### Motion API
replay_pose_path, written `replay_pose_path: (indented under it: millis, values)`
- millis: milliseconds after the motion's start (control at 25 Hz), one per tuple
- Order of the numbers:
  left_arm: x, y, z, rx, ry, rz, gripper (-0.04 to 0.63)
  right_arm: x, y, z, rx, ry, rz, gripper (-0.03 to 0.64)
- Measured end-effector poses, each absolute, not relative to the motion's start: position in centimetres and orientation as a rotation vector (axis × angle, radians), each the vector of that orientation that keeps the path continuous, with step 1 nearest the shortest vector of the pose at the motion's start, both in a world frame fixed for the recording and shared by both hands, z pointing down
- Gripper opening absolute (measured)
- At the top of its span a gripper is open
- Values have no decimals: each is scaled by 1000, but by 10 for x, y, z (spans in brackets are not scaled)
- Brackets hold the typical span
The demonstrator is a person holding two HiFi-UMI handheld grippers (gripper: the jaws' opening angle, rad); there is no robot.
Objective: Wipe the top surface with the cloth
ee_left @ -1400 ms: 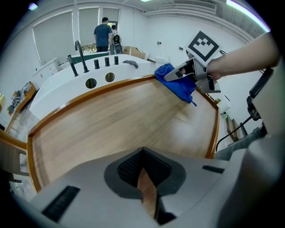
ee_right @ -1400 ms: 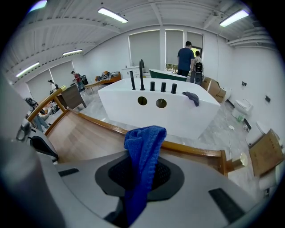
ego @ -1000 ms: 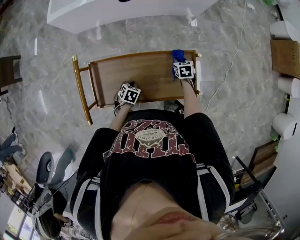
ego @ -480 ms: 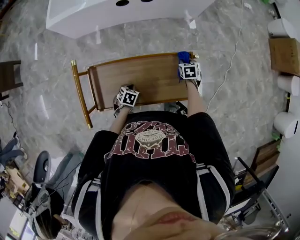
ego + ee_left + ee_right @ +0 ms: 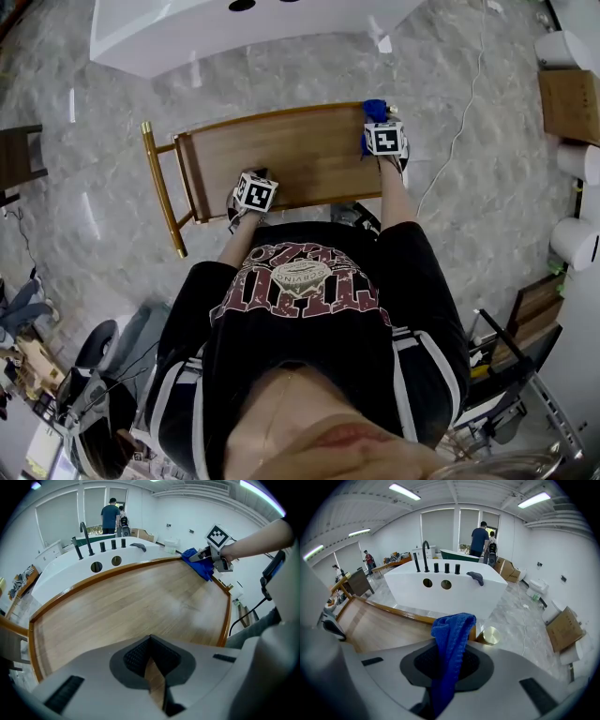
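Head view: right gripper (image 5: pixel 379 124), clenched on blue cloth (image 5: pixel 375 109), has slid rightward along far edge and now sits at far right corner of top surface (image 5: pixel 291 155). Left gripper (image 5: pixel 246 183) closed, empty, near front edge. Far-edge stroke looks done; return pass probably next.

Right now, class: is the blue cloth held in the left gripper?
No, the blue cloth is clamped in the right gripper; the left gripper holds nothing.

You stand in a big white-walled workshop hall: long ceiling strip lights (image 5: pixel 405 491), white bathtub with black taps (image 5: pixel 445 590) at twelve o'clock, brown cardboard boxes (image 5: pixel 563 630) around two o'clock.
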State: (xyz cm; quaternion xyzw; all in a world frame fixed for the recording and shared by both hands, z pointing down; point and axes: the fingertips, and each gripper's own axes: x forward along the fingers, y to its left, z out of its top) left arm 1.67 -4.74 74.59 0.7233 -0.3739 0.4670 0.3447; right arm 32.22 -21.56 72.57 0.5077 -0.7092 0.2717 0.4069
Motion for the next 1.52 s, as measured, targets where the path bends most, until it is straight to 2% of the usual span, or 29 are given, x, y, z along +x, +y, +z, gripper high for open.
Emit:
replay_pose_path:
  millis: [400, 760, 1120, 1520]
  values:
    - [12, -44, 747, 1907, -945, 1204, 46, 334, -168, 684, 1329, -1893, 817, 57]
    - [23, -43, 744, 1917, -966, 1215, 48, 363, -123, 712, 1309, -1758, 803, 57]
    - [19, -46, 745, 1911, -997, 1191, 46, 345, -127, 727, 1191, -1724, 654, 57]
    - [23, -43, 742, 1926, -1002, 1171, 46, 342, -120, 730, 1289, -1711, 780, 57]
